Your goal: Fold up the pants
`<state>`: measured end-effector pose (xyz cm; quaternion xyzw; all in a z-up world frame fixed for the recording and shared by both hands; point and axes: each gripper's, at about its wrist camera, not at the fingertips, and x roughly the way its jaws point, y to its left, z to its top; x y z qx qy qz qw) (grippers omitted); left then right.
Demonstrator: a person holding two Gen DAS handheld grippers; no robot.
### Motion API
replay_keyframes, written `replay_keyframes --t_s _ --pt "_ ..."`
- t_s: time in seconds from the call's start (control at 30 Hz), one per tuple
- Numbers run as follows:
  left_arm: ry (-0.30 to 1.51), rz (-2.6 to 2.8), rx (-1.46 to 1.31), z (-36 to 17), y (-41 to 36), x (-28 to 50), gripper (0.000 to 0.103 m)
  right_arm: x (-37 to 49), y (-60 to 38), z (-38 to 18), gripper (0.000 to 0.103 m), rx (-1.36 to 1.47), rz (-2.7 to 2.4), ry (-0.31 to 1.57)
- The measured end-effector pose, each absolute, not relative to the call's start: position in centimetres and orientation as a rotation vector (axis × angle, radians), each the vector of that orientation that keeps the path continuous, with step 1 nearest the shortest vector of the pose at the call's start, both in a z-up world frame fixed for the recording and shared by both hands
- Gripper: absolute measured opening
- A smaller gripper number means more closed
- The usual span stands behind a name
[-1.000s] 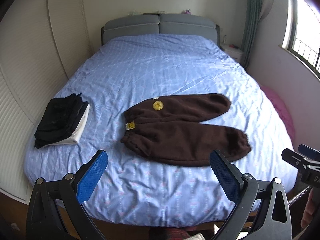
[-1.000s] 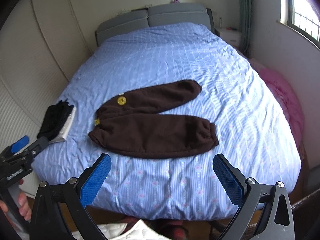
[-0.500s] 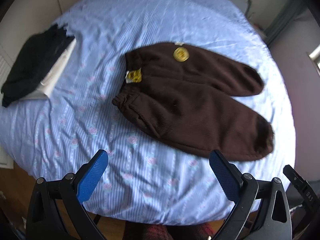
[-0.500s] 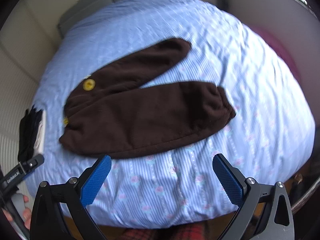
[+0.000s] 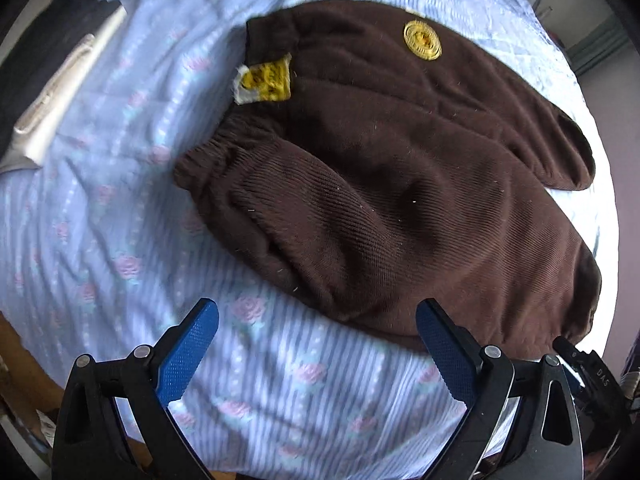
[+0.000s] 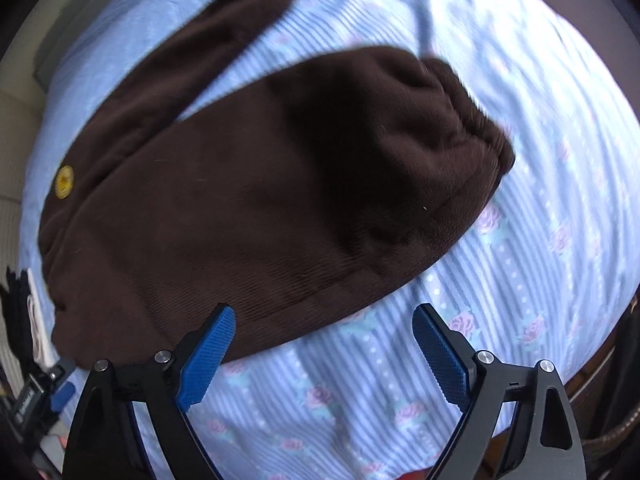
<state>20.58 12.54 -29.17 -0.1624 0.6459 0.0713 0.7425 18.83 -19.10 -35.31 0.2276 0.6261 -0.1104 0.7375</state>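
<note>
Brown fleece pants (image 5: 384, 184) lie flat on the blue striped bedsheet (image 5: 104, 216), waistband to the left, both legs running right. A yellow round badge (image 5: 422, 40) and a yellow label (image 5: 266, 80) show near the waistband. My left gripper (image 5: 318, 354) is open and empty, just above the sheet at the near edge of the pants by the waist end. My right gripper (image 6: 324, 354) is open and empty at the near edge of the near leg (image 6: 280, 192), whose cuff (image 6: 476, 136) lies right of centre.
A stack of folded black and white clothes (image 5: 52, 80) lies at the left of the bed, also in the right wrist view (image 6: 24, 320). The near bed edge runs just below both grippers. Each gripper's tip shows in the other's view.
Both grippers have moved down and forward towards the pants, which now fill both views. Both have stayed open. The pants have not moved.
</note>
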Motion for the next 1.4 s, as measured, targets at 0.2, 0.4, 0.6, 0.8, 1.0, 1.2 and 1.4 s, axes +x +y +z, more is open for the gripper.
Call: replay_keyframes --t_s 0.2,0.4,0.6,0.8,1.0,1.2,1.4 --pt "1.485 0.146 -0.403 -32.1 11.6 21.4 0.096 20.1 -20.3 -38.0 0.088 0.54 -0.255 1.433" --pt "1.503 0.101 -0.5 -32.1 11.6 22.1 0.056 23.5 -20.1 -38.0 0.05 0.491 -0.202 1.453" --pt "1.446 0.095 -0.427 -27.4 11.6 21.6 0.03 24.9 -20.8 -33.3 0.019 0.491 -0.121 1.386" --pt "1.333 0.071 -0.346 -21.3 12.1 20.7 0.025 25.3 -21.2 -24.6 0.017 0.527 -0.007 1.249" --pt "1.257 0.078 -0.327 -16.2 12.6 21.1 0.025 25.7 -21.0 -17.9 0.016 0.563 0.039 1.146" --pt "1.25 0.108 -0.319 -15.0 12.7 27.6 0.024 30.5 -21.2 -17.4 0.016 0.606 0.01 1.151" --pt "1.216 0.151 -0.343 -16.3 13.9 35.5 0.023 39.4 -20.7 -18.3 0.016 0.553 0.003 1.147"
